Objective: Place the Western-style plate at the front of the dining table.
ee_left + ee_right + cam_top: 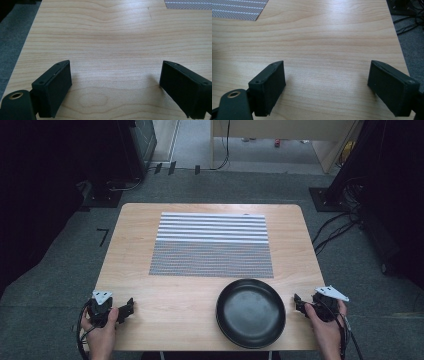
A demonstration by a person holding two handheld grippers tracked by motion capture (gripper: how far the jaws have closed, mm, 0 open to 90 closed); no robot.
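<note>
Nothing is gripped yet: the left hand-held gripper (131, 308) and right hand-held gripper (297, 302) rest wide open and empty at the bench's (150, 290) near corners. The black plate (250, 312) lies just beside the right one, likely calling for a rim grasp toward the striped placemat (211, 245).

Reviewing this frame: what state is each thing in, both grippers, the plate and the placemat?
left gripper: open, nothing between its jaws, low over the table.
right gripper: open, empty, beside the plate.
black plate: upright, empty, untouched, near the table's front edge.
striped placemat: flat, bare, mid-table.
</note>
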